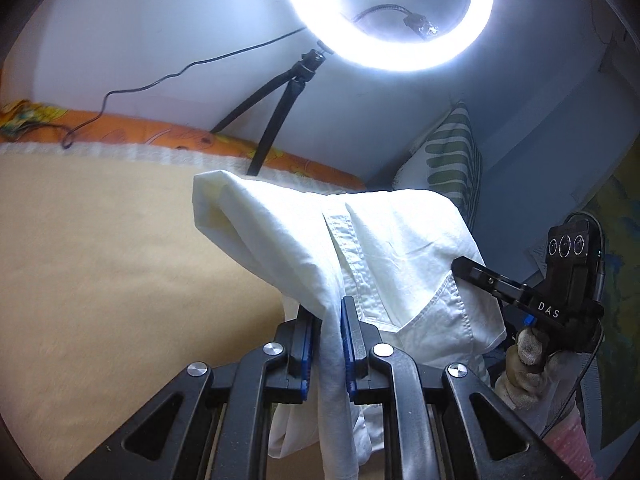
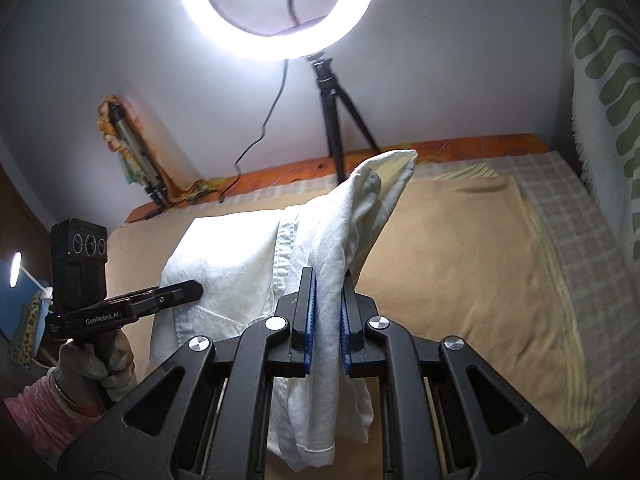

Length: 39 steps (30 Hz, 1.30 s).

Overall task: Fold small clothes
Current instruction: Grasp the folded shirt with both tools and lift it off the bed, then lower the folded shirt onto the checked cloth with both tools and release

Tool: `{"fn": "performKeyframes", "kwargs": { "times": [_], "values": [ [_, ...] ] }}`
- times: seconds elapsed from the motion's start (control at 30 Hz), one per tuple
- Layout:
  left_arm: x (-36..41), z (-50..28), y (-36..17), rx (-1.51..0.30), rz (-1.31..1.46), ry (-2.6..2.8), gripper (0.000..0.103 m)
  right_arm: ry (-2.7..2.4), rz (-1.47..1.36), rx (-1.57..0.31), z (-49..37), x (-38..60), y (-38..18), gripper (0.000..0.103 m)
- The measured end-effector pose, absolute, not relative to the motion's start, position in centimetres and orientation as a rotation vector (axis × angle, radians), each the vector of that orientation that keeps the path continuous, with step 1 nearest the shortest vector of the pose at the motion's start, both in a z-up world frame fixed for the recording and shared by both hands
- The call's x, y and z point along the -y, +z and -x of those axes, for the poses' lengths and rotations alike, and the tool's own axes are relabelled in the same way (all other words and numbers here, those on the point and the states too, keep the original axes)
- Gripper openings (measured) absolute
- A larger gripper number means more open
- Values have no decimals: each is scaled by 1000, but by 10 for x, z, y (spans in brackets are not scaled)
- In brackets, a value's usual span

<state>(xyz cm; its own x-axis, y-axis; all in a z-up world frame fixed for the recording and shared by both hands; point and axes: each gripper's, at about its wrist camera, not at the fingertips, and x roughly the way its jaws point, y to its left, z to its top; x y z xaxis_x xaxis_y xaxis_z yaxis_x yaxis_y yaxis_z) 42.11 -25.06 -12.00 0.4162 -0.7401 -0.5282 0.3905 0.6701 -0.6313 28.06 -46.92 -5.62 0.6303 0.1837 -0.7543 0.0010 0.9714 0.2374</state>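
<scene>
A small white shirt (image 1: 384,240) with a button placket and a chest pocket hangs stretched in the air between both grippers, above a beige blanket (image 1: 100,260). My left gripper (image 1: 329,312) is shut on a bunched edge of the shirt, cloth trailing down between its blue pads. In the left wrist view the right gripper (image 1: 466,268) reaches into the shirt's far edge, held by a gloved hand (image 1: 524,364). My right gripper (image 2: 329,284) is shut on the shirt (image 2: 240,264) too. The left gripper (image 2: 196,290) shows at the shirt's left side; its tips are hidden by cloth.
A lit ring light (image 1: 388,12) on a black tripod (image 1: 276,116) stands at the bed's far edge by the white wall, cable trailing left. An orange patterned sheet (image 1: 160,136) borders the blanket. A green-striped pillow (image 2: 604,80) leans at the right.
</scene>
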Motion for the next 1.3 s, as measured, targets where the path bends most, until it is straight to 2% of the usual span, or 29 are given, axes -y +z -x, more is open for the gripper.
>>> {"fn": "performKeyframes", "kwargs": {
  "times": [0.37,0.7,0.73,0.77,0.83,0.87,0.9,1.3],
  "values": [
    [314,-477,-127,-862,406,-740,10,44,-234,-842,-333,528,-69,11],
    [335,-488,-140,-870,294,-674,11,-46,-209,-880,-358,552,-100,12],
    [336,-486,-139,-864,264,-661,14,-71,-194,-888,-358,553,-103,13],
    [338,-484,-136,-855,237,-651,22,-100,-182,-896,-359,555,-105,14],
    [338,-479,-131,-843,197,-629,32,-168,-152,-894,-359,556,-105,21],
    [338,-477,-129,-841,188,-626,33,-191,-148,-885,-357,557,-104,35],
    [337,-476,-127,-838,181,-620,33,-199,-150,-872,-355,559,-101,43],
    [312,-445,-97,-800,157,-592,36,-221,-149,-808,-325,540,-62,44]
  ]
}}
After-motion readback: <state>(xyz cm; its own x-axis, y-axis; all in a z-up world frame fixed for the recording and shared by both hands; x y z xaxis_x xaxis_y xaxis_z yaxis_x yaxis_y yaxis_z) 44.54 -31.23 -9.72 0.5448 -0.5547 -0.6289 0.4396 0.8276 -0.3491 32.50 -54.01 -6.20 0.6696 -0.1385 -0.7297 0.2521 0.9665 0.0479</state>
